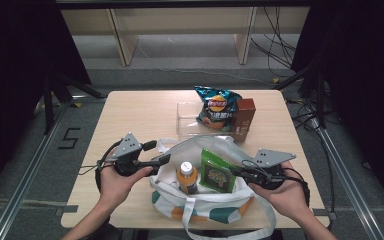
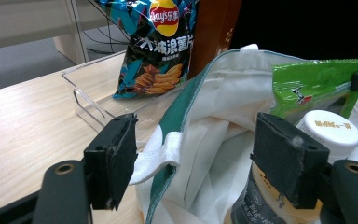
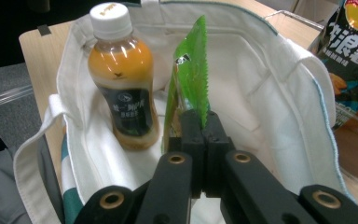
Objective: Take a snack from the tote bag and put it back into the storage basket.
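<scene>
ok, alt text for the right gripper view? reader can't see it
The right gripper is shut on the edge of a green snack packet, holding it upright inside an open white tote bag. A bottle of orange-brown drink with a white cap stands in the bag beside the packet. A chip bag sits beyond the tote's rim.
</scene>
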The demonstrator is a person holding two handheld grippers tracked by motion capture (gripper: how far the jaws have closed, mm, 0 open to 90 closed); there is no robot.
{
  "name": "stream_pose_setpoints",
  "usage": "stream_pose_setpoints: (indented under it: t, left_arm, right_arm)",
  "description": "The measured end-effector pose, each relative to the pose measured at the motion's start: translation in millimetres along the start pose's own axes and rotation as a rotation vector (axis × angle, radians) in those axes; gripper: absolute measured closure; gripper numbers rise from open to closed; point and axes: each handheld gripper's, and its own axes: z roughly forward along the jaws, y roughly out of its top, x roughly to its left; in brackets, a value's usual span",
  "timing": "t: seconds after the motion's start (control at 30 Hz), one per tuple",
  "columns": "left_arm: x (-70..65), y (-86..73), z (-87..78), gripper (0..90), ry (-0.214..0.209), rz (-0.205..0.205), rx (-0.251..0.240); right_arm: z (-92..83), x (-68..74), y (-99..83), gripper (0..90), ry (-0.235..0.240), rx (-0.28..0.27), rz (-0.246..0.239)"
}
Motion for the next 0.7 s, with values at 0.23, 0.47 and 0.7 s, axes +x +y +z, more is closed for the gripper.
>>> stream_pose_setpoints:
  t: [0.23, 0.47, 0.7]
  left_arm:
    - [1.1, -0.3, -0.5, 29.7, -0.001, -0.003, -0.007]
    - [1.7, 0.5, -1.7, 29.7, 0.007, 0.003, -0.002]
    - [2.3, 0.5, -2.3, 29.7, 0.011, 0.001, -0.003]
  right_arm:
    - [-5.4, -0.2, 5.2, 90.0, -0.014, -0.029, 0.001]
    - [-11.6, -4.0, 8.5, 90.0, -0.028, -0.065, 0.008]
    - [-16.4, -5.1, 12.2, 90.0, -0.031, -0.063, 0.002]
